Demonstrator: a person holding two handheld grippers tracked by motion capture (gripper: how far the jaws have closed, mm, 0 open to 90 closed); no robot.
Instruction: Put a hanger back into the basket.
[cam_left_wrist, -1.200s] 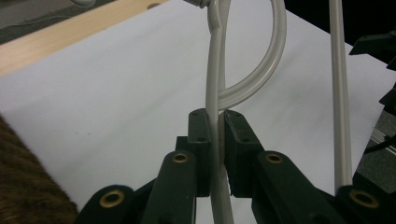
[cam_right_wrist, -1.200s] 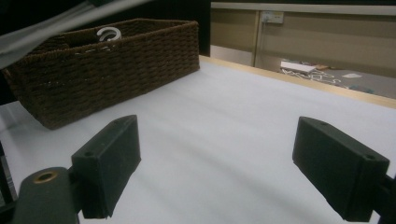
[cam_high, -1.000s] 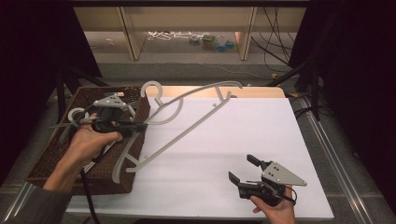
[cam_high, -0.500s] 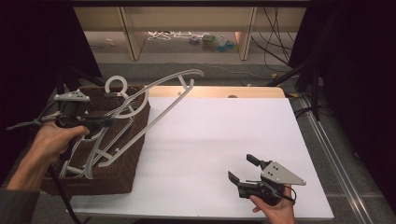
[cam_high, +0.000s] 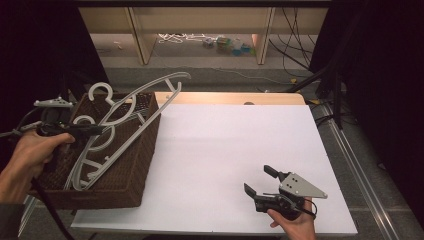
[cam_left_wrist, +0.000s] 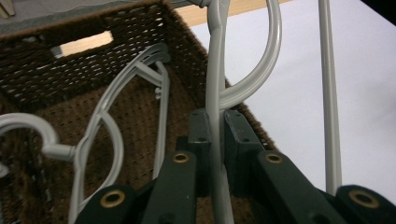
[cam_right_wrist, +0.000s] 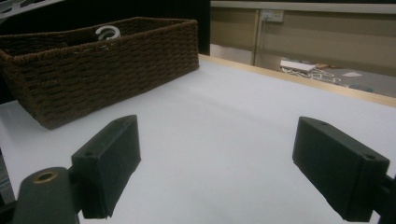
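White tabletop with a wooden far edge, dark surroundings and shelving behind; a brown wicker basket stands at its left end.

Left gripper: jaws clenched on the thin bar of a grey plastic hanger, which runs up between the 2 pads; in the high view the left gripper is held level over the basket by the left hand; the grasped hanger is tilted, its lower part inside the basket, its upper arm rising over the far right corner of the basket and past the rim; hook end toward the far left corner.

Further hangers lie on the basket floor below the left gripper; their exact count cannot be told.

Right gripper: jaws released and set wide apart, nothing between them; its pads hang just above the bare tabletop; held by the right hand near the front right of the table, well apart from the basket; the basket wall stands ahead of it with 1 hook showing above the rim.
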